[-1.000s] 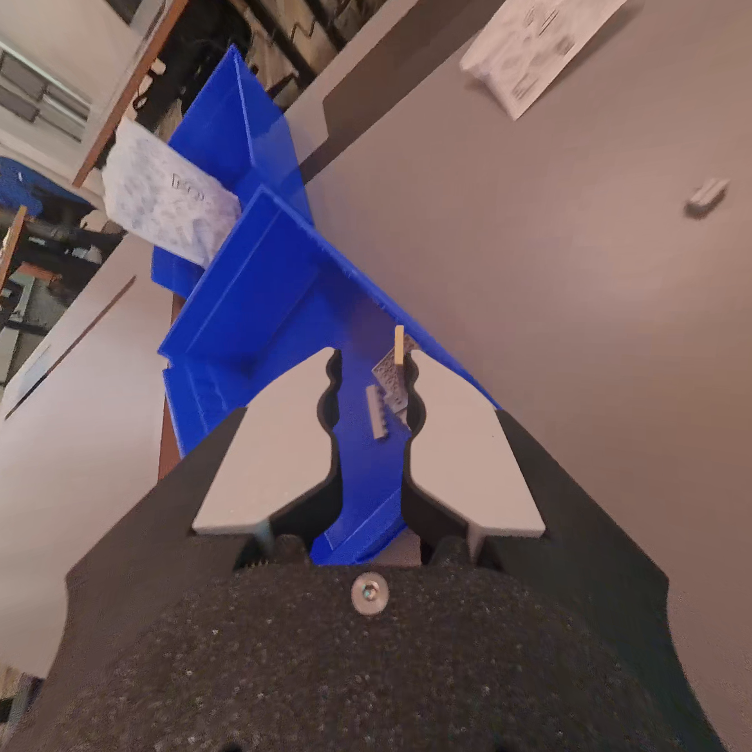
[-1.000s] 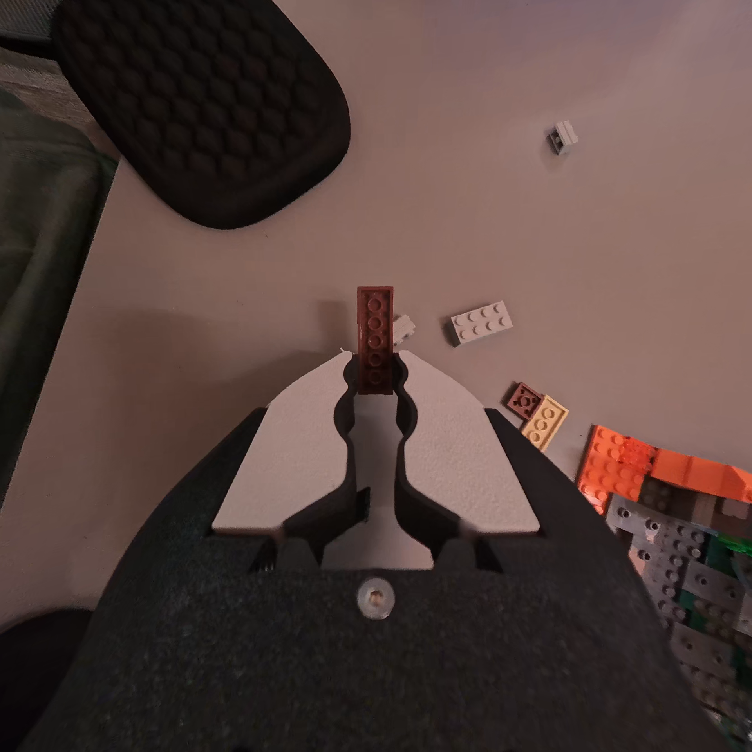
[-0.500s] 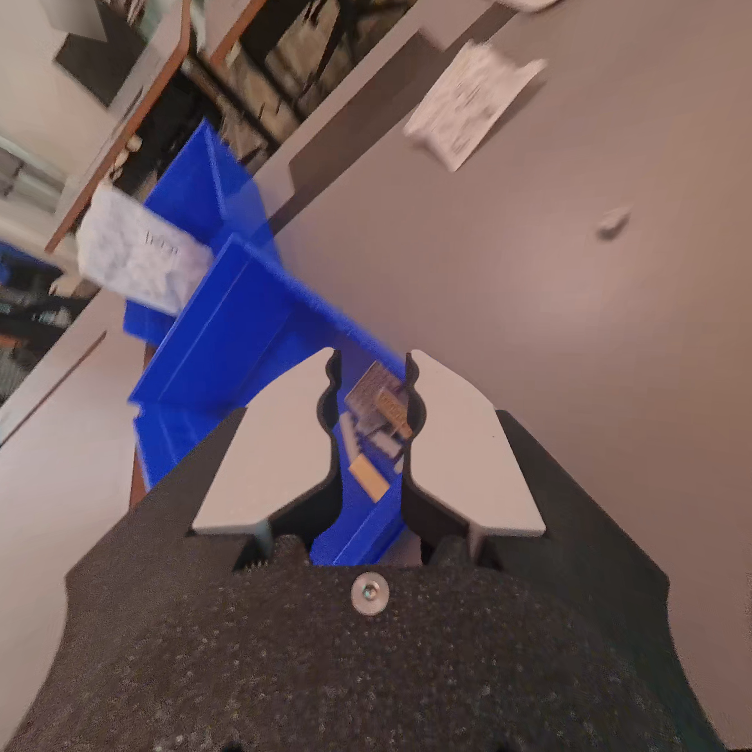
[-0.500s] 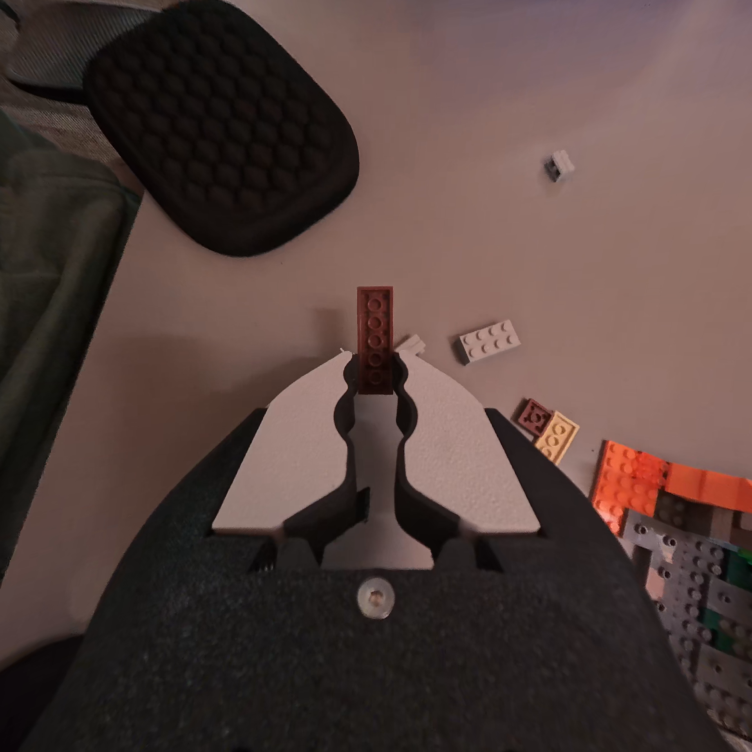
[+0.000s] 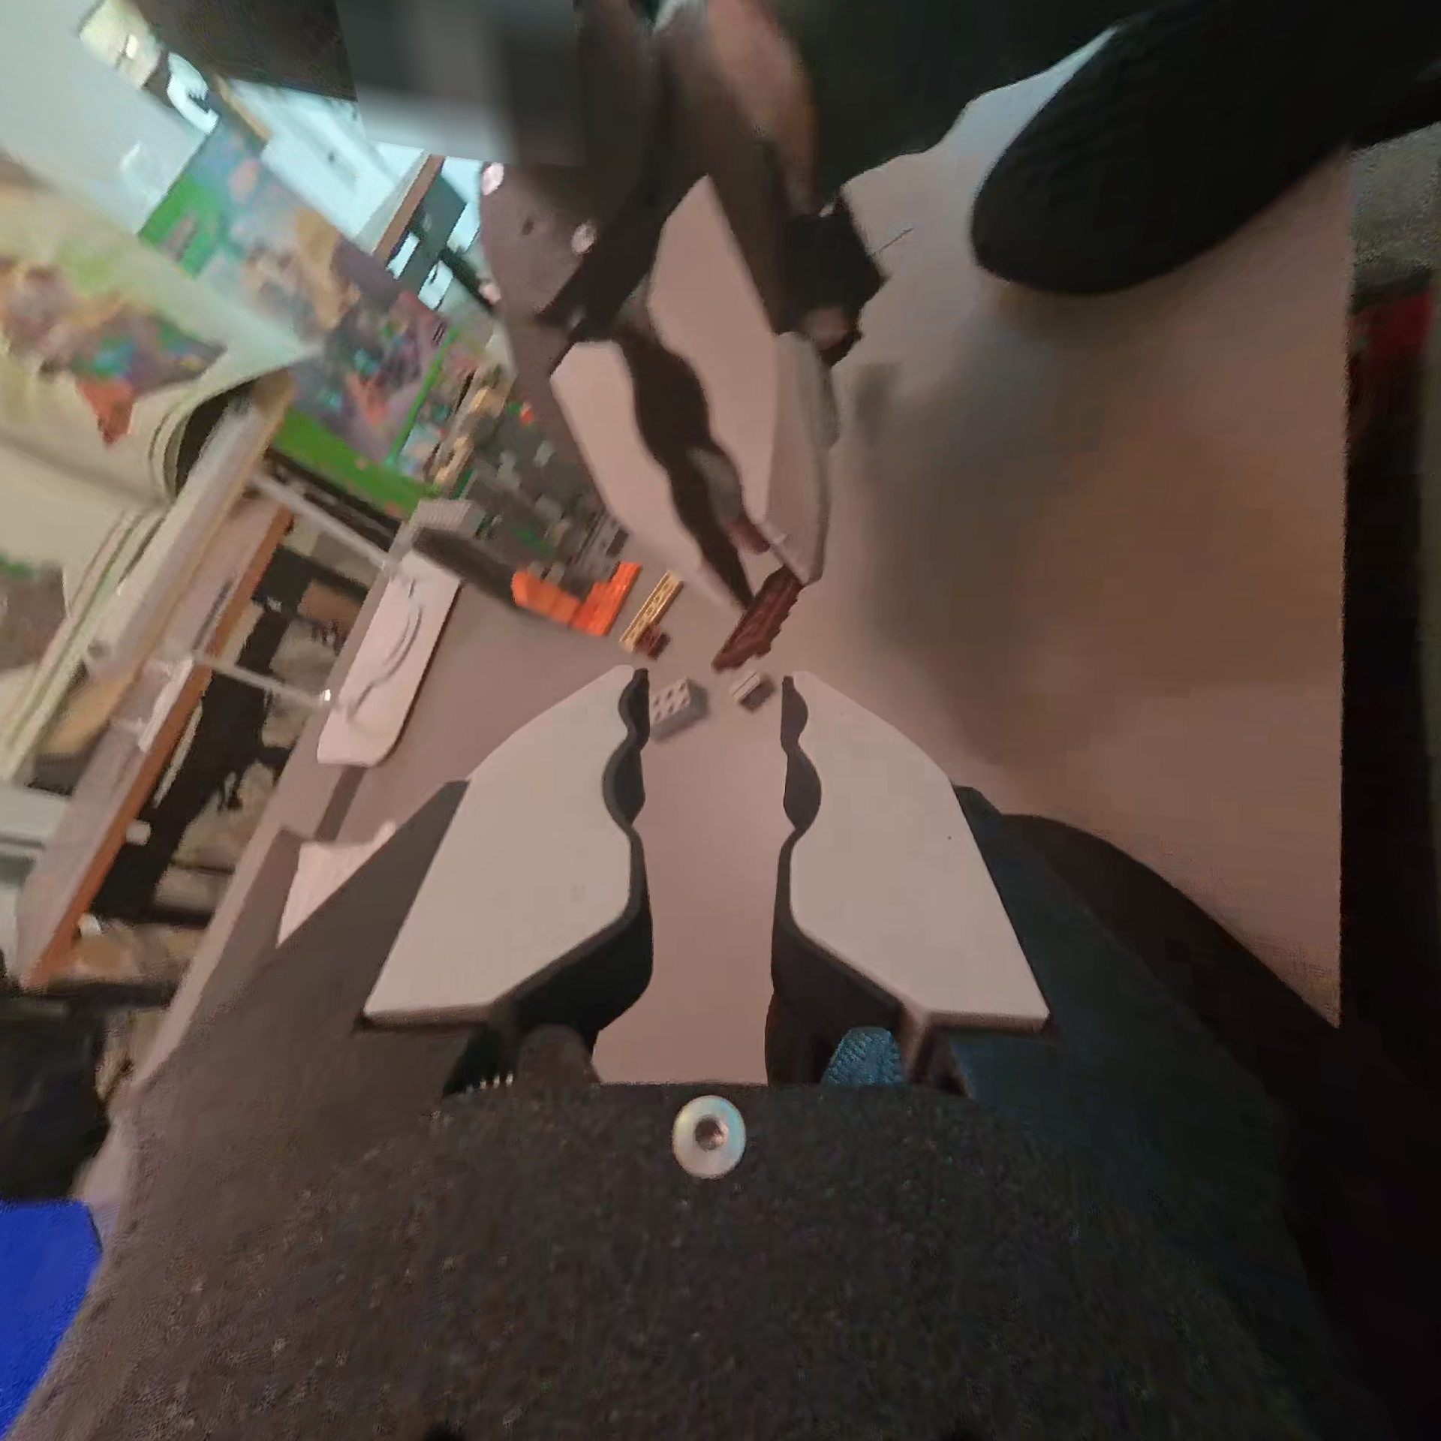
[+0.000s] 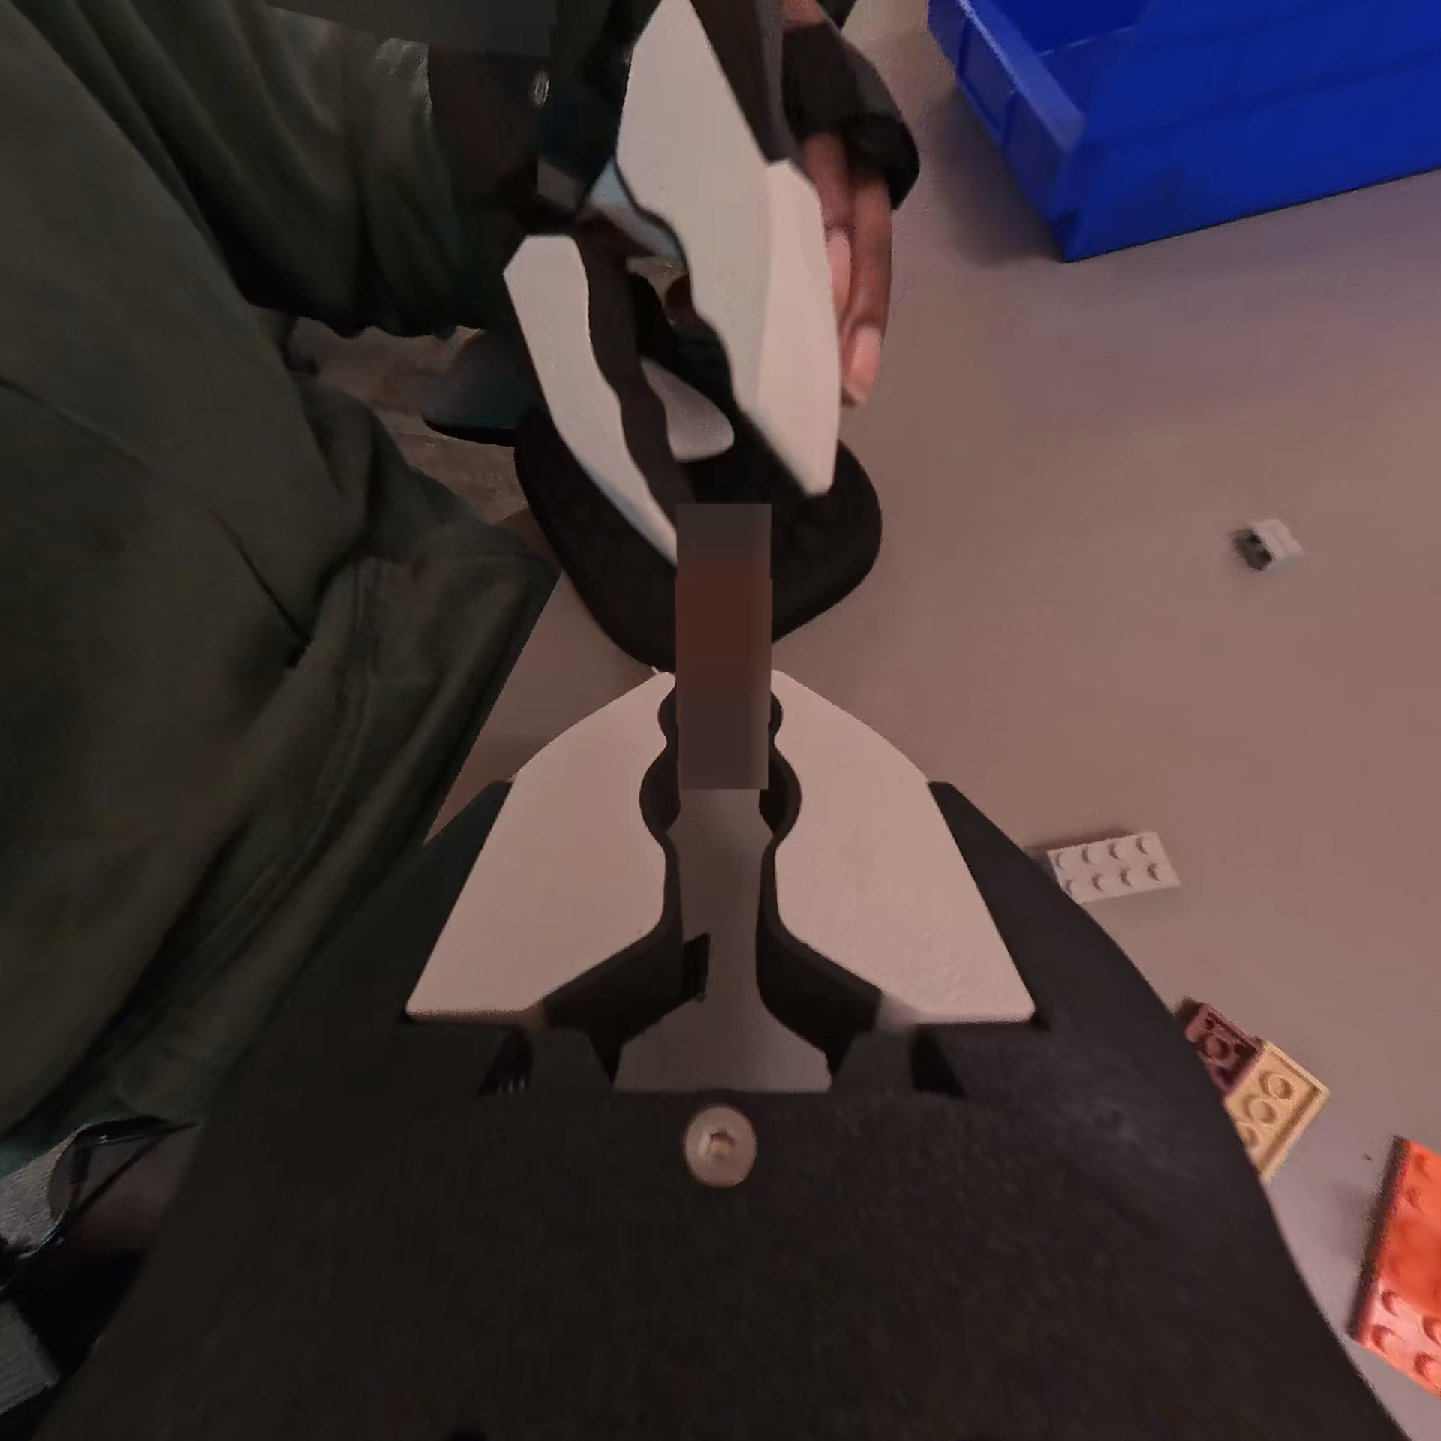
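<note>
Right gripper (image 5: 768, 593) pinches a long brown studded plastic plate (image 5: 755, 633); left gripper (image 5: 709, 694) hangs open and empty over a small grey brick (image 5: 677, 706).

long brown studded plate (image 5: 760, 628) pinched at one end, tilted above the table.

An indoor workroom, by the look of it, set up as a toy-brick building bench. A broad grey table (image 6: 1092, 468) fills both views, loose bricks scattered across it: a pale grey brick (image 6: 1113, 865), a tan plate (image 6: 1271, 1099), an orange plate (image 6: 1403, 1263). At the far right sits a blue storage bin (image 6: 1216, 117). In the left wrist view, far left, colourful printed boxes (image 5: 366, 374) are stacked, with more wood-edged tables (image 5: 195, 663) behind, all rather blurred.
</note>
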Motion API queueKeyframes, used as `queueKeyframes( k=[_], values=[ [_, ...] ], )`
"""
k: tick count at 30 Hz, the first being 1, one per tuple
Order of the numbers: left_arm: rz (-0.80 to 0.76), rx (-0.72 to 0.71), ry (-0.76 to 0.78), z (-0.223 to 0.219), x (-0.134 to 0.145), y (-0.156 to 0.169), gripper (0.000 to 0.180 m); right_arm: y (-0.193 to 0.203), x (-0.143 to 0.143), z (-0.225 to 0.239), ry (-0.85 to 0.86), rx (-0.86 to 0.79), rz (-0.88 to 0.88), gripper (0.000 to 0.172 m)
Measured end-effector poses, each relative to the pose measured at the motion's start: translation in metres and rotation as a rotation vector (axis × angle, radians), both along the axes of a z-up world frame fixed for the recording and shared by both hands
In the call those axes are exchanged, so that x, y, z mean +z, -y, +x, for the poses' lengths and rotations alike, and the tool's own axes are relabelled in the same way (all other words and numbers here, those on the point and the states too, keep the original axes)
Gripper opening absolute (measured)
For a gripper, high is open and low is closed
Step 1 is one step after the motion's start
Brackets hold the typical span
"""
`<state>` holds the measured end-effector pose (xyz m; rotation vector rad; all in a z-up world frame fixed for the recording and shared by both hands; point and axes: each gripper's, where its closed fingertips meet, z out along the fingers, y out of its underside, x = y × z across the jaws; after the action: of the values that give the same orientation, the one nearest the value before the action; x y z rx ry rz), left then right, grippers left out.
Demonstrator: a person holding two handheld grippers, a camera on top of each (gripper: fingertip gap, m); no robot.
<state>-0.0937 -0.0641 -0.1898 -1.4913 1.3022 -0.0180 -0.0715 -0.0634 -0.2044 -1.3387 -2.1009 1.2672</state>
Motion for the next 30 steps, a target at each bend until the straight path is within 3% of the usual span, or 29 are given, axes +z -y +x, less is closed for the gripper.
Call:
queueKeyframes(
  k=[4,8,11,17,21,23,30],
  values=[
    [0.073,-0.103,-0.095,0.021,-0.007,0.006,0.010,0.007,-0.005,0.000,0.032,0.021,-0.006,0.016],
    [0.039,-0.036,-0.116,0.007,-0.010,0.003,0.004,-0.007,-0.003,-0.004,0.005,-0.049,-0.006,0.017],
    [0.052,0.144,-0.104,-0.044,0.008,-0.008,0.004,-0.043,-0.009,-0.002,-0.004,-0.182,0.122,0.027],
    [0.068,0.661,-0.047,-0.211,0.060,-0.016,0.004,-0.094,-0.045,0.000,0.114,-0.247,0.362,0.037],
    [-0.048,0.904,-0.058,-0.293,0.048,-0.007,0.004,-0.106,-0.061,-0.011,0.191,-0.175,0.409,0.041],
    [-0.087,0.988,-0.060,-0.317,0.037,-0.002,0.006,-0.108,-0.066,-0.015,0.222,-0.135,0.425,0.043],
    [-0.132,1.015,-0.013,-0.327,0.018,0.000,0.029,-0.111,-0.074,-0.020,0.281,-0.067,0.396,0.044]
  ],
)
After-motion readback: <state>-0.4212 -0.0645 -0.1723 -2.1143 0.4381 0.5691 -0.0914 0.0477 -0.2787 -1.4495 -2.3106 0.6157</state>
